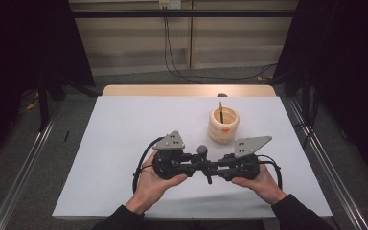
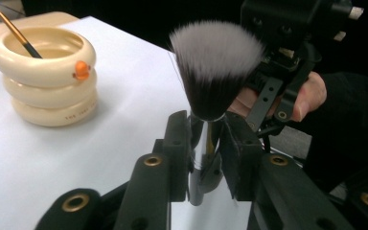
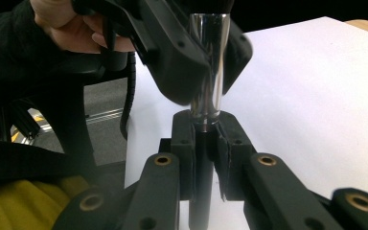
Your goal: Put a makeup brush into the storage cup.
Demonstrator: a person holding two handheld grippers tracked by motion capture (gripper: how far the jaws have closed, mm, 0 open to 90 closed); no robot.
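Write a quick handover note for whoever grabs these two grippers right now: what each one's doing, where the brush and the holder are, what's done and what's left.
Left gripper: jaws around the shiny ferrule of the makeup brush, just under the bristles; they look closed on it.
Right gripper: shut on the brush's dark handle, below the ferrule. The brush is upright between the two grippers, held above the white table.
The cream ring holder stands upright farther back, apart from the grippers, with one thin brush leaning inside.
Done: makeup brush lifted, gripped at both ends.
Left, most likely: free one gripper and drop the brush into the holder, handle down.
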